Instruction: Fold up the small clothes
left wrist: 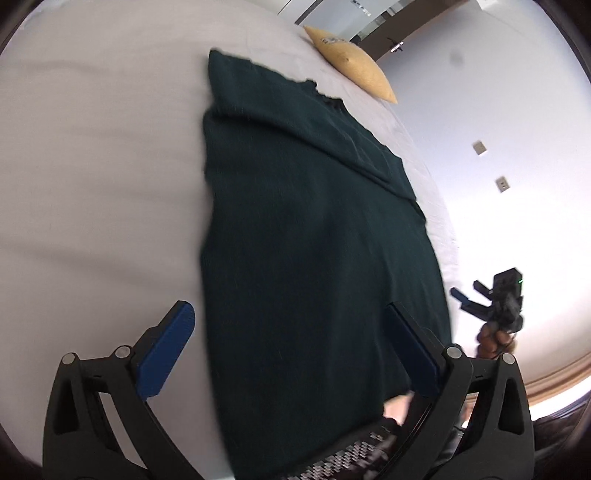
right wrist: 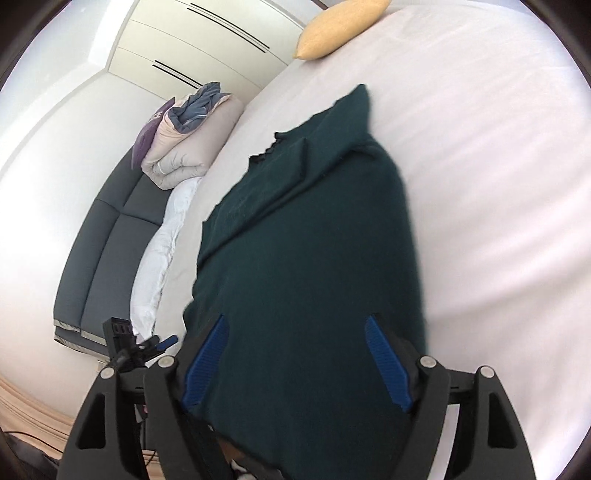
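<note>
Dark green garment (left wrist: 314,240) lies on the white bed (left wrist: 92,166); both grippers' fingers spread, empty.

Both wrist cameras look steeply down, close over the same dark green garment (left wrist: 314,240) on the bed (right wrist: 480,166).

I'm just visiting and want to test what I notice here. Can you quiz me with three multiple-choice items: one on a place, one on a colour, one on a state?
1. Where does the garment lie?
A on the bed
B on the sofa
C on the floor

2. What colour is the pillow?
A red
B yellow
C black

3. How do the left hand-held gripper's jaws stand?
A shut on the garment
B shut, empty
C open

Key: 1 A, white bed shows around it; 2 B, yellow at the bed's far edge; 3 C, blue pads wide apart, gripping nothing.
</note>
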### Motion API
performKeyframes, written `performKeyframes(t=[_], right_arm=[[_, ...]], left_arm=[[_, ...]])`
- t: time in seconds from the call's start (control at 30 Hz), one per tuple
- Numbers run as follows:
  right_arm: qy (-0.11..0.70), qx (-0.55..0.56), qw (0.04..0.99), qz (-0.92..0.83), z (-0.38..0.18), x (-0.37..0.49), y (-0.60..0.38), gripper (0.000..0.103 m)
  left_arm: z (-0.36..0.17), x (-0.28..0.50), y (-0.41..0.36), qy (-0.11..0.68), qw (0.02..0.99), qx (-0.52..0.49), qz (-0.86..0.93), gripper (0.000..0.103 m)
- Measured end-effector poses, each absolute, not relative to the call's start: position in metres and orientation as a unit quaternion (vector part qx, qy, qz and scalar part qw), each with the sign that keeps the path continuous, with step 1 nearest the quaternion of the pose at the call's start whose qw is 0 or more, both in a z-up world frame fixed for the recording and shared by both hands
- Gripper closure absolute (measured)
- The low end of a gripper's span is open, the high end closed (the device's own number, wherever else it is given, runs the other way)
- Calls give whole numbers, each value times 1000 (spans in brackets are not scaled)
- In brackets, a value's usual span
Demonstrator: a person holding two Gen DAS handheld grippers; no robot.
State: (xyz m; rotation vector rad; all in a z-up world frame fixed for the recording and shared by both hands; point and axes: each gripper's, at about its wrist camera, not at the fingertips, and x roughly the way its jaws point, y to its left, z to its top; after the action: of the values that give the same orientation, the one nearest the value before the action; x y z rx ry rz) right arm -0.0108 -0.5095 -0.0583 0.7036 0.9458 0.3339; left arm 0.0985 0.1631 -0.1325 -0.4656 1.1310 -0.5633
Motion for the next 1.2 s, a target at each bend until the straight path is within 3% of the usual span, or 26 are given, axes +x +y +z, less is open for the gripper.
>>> performKeyframes(t=[0.3, 0.67, 0.7, 0.87, 0.97, 1.03, 1.2], right_arm=[[469, 347, 805, 109, -85, -89, -543, 23], [480, 371, 784, 134, -93, -91, -533, 19], [479, 376, 782, 136, -94, -94, -534, 19], [482, 385, 775, 141, -96, -101, -536, 21], [481, 392, 771, 141, -97, -105, -539, 24], [481, 397, 769, 142, -97, -106, -540, 25], [482, 404, 764, 145, -100, -109, -540, 29]], left_arm=[[-146, 40, 187, 539, 757, -271, -249, 1], [-163, 37, 183, 572, 729, -275, -258, 3], [-164, 38, 184, 573, 727, -280, -257, 6], [-170, 45, 189, 582, 719, -297, -238, 47], [-176, 44, 199, 584, 711, -318, -228, 66], [-179, 44, 201, 585, 705, -331, -226, 70], [-182, 45, 197, 587, 692, -343, -240, 68]])
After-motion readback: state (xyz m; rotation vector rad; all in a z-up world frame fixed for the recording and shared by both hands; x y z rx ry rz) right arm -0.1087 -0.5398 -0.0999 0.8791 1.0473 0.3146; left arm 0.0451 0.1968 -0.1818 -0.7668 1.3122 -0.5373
